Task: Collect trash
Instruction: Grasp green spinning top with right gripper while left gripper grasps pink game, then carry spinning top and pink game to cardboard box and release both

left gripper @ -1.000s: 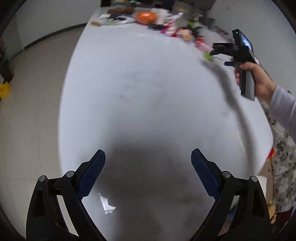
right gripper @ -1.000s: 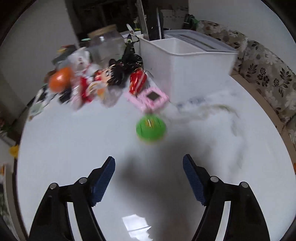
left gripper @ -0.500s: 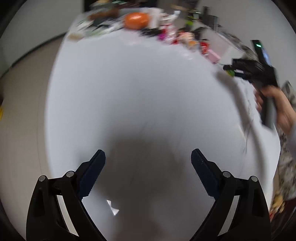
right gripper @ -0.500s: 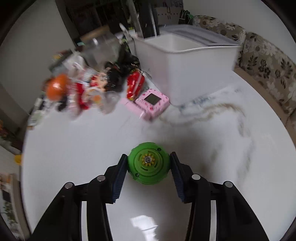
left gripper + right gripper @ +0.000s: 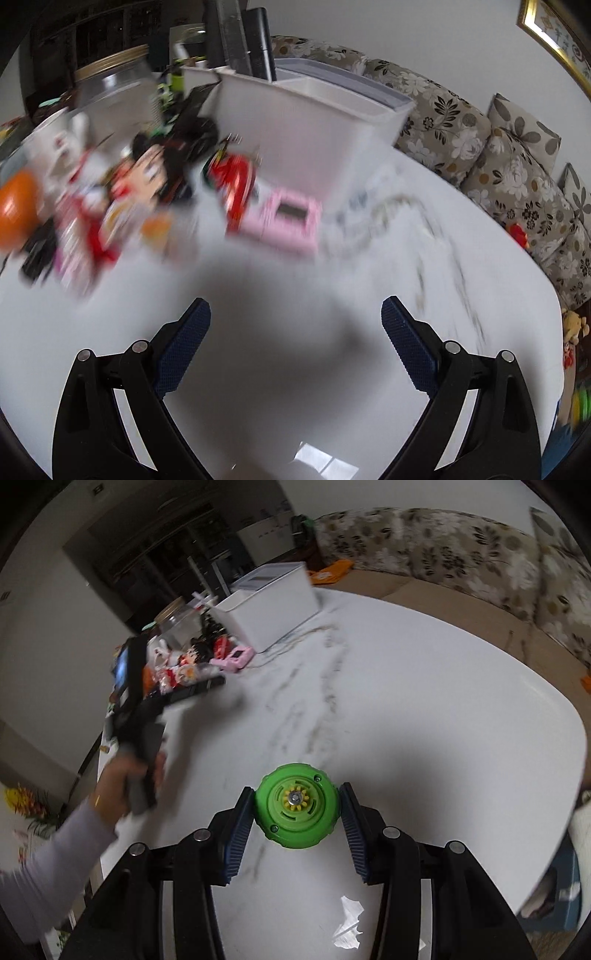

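My right gripper is shut on a round green toy with a yellow gear in its middle, held above the white marble table. My left gripper is open and empty above the table, facing a blurred pile of clutter: a pink handheld toy, a red packet, a black-haired doll and an orange ball. From the right wrist view the left gripper shows at the left, held in a hand, reaching towards that pile.
A white plastic bin stands behind the pile; it also shows in the right wrist view. A clear jar with a gold lid stands at the back left. A floral sofa runs along the table's right side.
My right gripper closed on the green toy, lifted it and pulled back from the pile. My left gripper swung across the table and now faces the clutter and bin.
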{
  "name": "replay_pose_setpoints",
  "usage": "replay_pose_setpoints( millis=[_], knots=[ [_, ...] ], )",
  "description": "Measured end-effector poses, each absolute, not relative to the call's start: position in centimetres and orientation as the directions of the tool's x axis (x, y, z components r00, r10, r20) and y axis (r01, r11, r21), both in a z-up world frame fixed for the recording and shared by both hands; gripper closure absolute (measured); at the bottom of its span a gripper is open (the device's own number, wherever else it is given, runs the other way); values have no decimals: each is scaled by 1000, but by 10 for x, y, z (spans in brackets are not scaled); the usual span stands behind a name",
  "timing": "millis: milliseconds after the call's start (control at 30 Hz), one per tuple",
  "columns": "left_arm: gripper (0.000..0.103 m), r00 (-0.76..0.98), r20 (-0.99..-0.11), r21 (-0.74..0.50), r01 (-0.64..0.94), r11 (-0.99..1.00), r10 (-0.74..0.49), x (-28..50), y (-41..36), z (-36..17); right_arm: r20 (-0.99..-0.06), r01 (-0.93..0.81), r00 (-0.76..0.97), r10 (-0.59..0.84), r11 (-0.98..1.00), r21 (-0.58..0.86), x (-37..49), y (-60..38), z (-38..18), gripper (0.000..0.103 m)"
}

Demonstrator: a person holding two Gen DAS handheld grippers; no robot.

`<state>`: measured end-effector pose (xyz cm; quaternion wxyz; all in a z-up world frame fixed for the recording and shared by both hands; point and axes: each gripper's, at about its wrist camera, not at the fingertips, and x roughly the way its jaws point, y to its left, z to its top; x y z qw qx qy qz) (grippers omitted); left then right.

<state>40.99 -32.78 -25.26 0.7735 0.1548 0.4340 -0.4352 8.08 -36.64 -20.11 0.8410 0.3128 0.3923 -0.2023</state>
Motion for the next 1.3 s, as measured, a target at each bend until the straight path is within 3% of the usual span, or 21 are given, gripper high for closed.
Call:
replay_pose_setpoints(
  millis=[233, 300, 333, 500, 767, 1033, 1300],
  knots=[
    [13, 246, -847, -70, 827, 559, -470, 435, -382, -270, -757, 627, 642, -119, 650, 429, 47, -370, -203, 57],
    [27, 257, -858, -44, 825, 563, -445, 437, -387, -273, -752, 632, 648, -121, 637, 442, 39, -370, -204, 57],
    [45, 252, -867, -45, 820, 570, -431, 439, -386, -274, -752, 634, 648, -124, 635, 441, 36, -370, -203, 57],
    [45, 204, -876, -98, 811, 576, -436, 435, -364, -271, -737, 635, 665, -121, 612, 472, 26, -373, -202, 57],
    [45, 123, -845, -253, 766, 591, -521, 374, -251, -244, -709, 565, 701, -74, 664, 490, 35, -370, -191, 57],
    [45, 123, -870, -247, 729, 638, -477, 231, -147, -215, -715, 418, 693, 94, 755, 505, 40, -349, -203, 57],
    [45, 202, -892, -234, 559, 795, -404, 90, -85, -206, -730, 194, 613, 303, 837, 511, -3, -321, -222, 57]
  ],
)
